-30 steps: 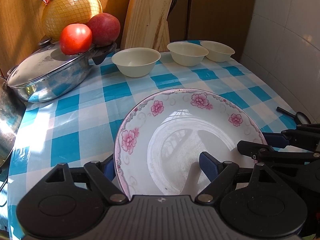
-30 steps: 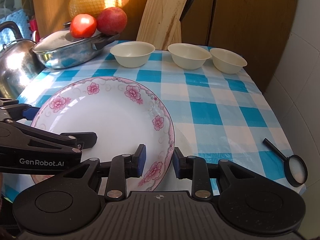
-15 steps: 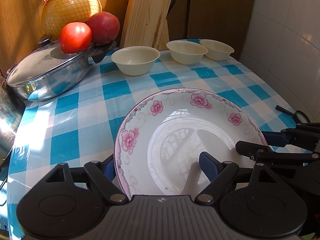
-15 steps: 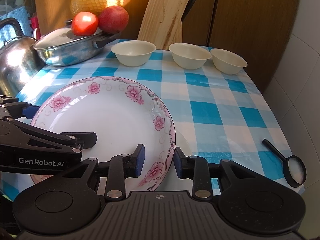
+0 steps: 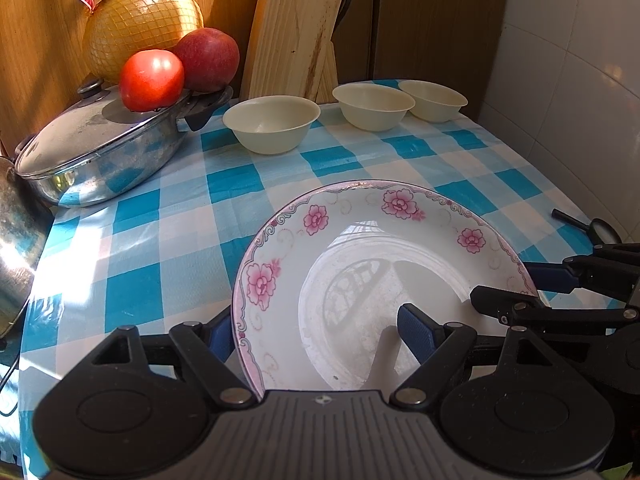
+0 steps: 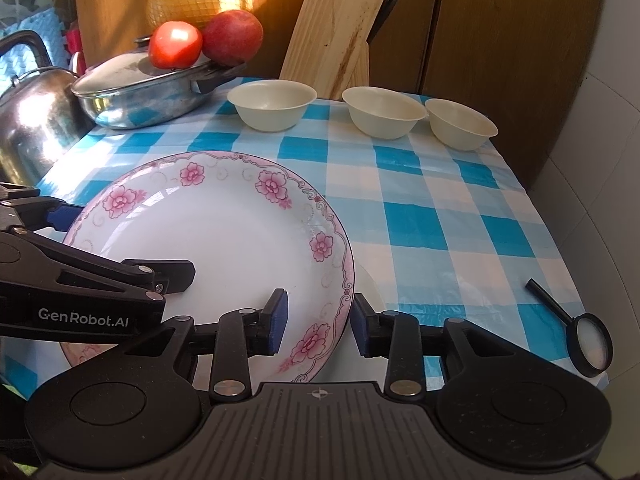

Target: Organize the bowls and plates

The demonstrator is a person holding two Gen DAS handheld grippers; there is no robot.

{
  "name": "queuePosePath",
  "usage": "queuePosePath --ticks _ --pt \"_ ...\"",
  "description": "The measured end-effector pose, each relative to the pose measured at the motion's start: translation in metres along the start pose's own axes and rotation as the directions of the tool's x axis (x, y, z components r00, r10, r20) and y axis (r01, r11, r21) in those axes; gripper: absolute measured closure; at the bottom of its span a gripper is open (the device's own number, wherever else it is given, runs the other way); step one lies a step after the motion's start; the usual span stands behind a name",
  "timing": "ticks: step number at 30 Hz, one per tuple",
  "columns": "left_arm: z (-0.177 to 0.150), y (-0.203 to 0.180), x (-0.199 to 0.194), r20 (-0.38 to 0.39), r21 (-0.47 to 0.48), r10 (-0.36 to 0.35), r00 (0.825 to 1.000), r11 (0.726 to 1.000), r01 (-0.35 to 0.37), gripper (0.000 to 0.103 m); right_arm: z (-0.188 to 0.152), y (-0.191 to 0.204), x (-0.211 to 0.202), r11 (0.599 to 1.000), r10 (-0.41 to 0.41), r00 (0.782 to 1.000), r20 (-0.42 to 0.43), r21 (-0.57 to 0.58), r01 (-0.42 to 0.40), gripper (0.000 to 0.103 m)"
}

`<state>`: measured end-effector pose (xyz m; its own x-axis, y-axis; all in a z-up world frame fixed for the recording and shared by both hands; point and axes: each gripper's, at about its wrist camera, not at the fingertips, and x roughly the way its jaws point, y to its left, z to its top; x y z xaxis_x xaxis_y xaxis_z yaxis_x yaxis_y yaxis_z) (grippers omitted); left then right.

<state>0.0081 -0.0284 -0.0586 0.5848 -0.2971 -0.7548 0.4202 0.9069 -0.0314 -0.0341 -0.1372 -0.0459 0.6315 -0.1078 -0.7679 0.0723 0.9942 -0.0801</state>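
Note:
A white plate with pink flowers [image 5: 360,264] [image 6: 224,240] is held above the blue checked tablecloth [image 5: 168,216]. My left gripper [image 5: 320,332] straddles its left rim, fingers on both sides. My right gripper [image 6: 318,320] straddles its right rim. Both look closed on the rim. Three cream bowls stand in a row at the back: left [image 5: 271,123] [image 6: 272,104], middle [image 5: 374,106] [image 6: 384,111], right [image 5: 434,100] [image 6: 460,123].
A steel lidded pan [image 5: 100,152] with a tomato [image 5: 152,78] and an apple on it sits back left, a netted pomelo [image 5: 140,20] behind. A knife block [image 5: 292,44] stands at the back. A kettle [image 6: 32,120] is left. A magnifying glass [image 6: 588,340] lies near the right edge.
Both grippers and the plate have risen a little and edged toward the bowls; the grip on the plate is unchanged.

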Motion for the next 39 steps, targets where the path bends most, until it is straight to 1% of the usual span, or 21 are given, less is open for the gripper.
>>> queuePosePath --ticks 14,22,25,27,31,35,39 --pt "0.000 0.000 -0.003 0.018 0.018 0.006 1.000 1.000 -0.006 0.027 0.000 -0.001 -0.001 1.000 -0.003 1.000 0.002 -0.007 0.003 0.057" --pt "0.002 0.001 -0.006 0.034 0.025 0.007 0.999 1.000 -0.008 0.027 0.000 -0.001 -0.002 1.000 -0.005 1.000 0.002 -0.008 0.005 0.051" --pt "0.002 0.002 -0.007 0.035 0.020 0.006 0.999 1.000 -0.007 0.027 -0.001 -0.002 -0.002 1.000 -0.008 1.000 0.005 -0.007 0.008 0.050" --pt "0.002 0.003 -0.008 0.039 0.020 0.006 0.999 1.000 -0.006 0.027 -0.002 -0.004 -0.003 1.000 -0.010 1.000 0.006 -0.003 0.010 0.048" --pt "0.004 0.005 -0.010 0.050 0.015 0.012 0.999 1.000 -0.013 0.027 -0.002 -0.007 -0.004 1.000 -0.011 1.000 0.010 0.003 0.011 0.048" --pt "0.010 0.011 -0.012 0.061 -0.008 0.020 0.998 1.000 -0.020 0.027 0.002 -0.013 -0.007 1.000 -0.013 0.999 0.032 0.028 0.012 0.043" --pt "0.016 0.015 -0.010 0.069 -0.023 0.034 0.997 0.999 -0.032 0.027 0.009 -0.019 -0.006 0.999 -0.015 0.999 0.042 0.044 0.013 0.043"
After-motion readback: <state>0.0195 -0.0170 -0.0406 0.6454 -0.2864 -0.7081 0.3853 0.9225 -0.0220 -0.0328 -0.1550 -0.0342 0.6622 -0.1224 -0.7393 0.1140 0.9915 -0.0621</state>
